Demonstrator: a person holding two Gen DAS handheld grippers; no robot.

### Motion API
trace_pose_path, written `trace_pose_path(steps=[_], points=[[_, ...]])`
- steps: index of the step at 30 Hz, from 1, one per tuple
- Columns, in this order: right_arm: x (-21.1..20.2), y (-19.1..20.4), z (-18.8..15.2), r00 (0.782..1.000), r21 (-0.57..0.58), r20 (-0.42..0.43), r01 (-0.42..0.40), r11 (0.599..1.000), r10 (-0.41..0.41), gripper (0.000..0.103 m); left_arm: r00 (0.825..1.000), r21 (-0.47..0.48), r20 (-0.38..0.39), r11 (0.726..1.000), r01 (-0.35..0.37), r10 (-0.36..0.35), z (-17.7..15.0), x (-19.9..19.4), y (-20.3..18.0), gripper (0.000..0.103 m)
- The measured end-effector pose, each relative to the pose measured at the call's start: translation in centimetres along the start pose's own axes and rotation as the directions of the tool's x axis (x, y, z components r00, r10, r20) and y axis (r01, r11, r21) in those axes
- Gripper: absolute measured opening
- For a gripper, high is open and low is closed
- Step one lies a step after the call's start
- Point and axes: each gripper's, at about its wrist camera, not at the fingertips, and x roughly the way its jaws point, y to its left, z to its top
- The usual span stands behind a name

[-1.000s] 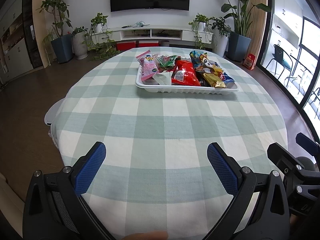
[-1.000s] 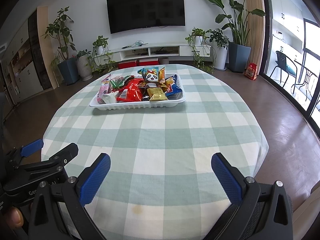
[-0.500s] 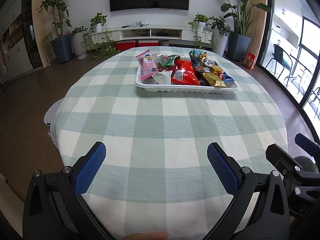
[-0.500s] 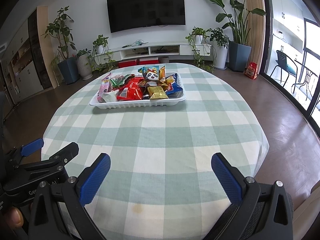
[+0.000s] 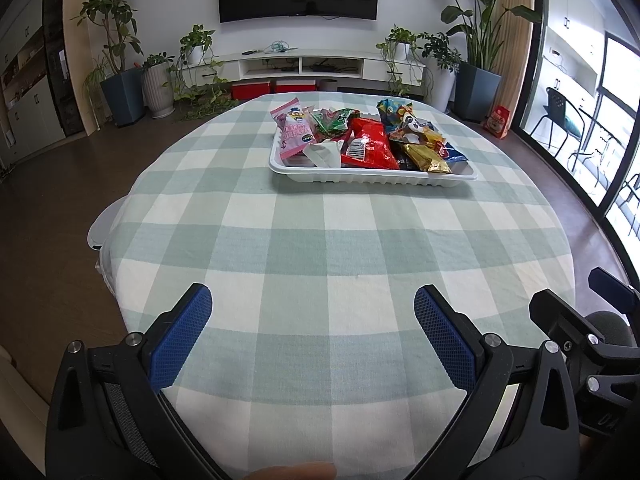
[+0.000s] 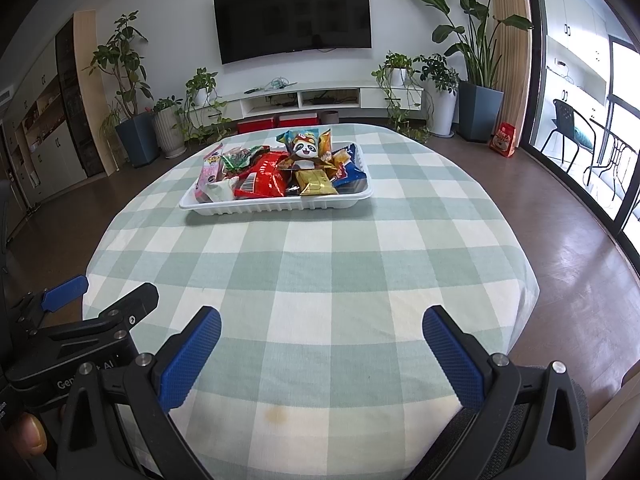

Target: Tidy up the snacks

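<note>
Hovering side by side over the near edge of the checked tablecloth (image 5: 320,240), the left gripper (image 5: 312,340) and right gripper (image 6: 320,356) both gape wide and empty, well short of the white tray (image 6: 276,207) heaped with snack packets (image 6: 264,178) at the far side.

A wall-mounted television (image 6: 292,16) hangs above a low white cabinet (image 6: 308,98) flanked by potted plants (image 6: 128,80).
</note>
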Motion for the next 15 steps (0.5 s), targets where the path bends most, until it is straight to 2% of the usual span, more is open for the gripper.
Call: trace_pose_path(steps=[15], points=[[-0.13,-0.02,0.19,1.0,0.0,-0.003,0.0,1.0,0.0,0.103,1.0,0.0,0.0,1.0,0.0,0.0,0.01,-0.01,-0.02,0.103]])
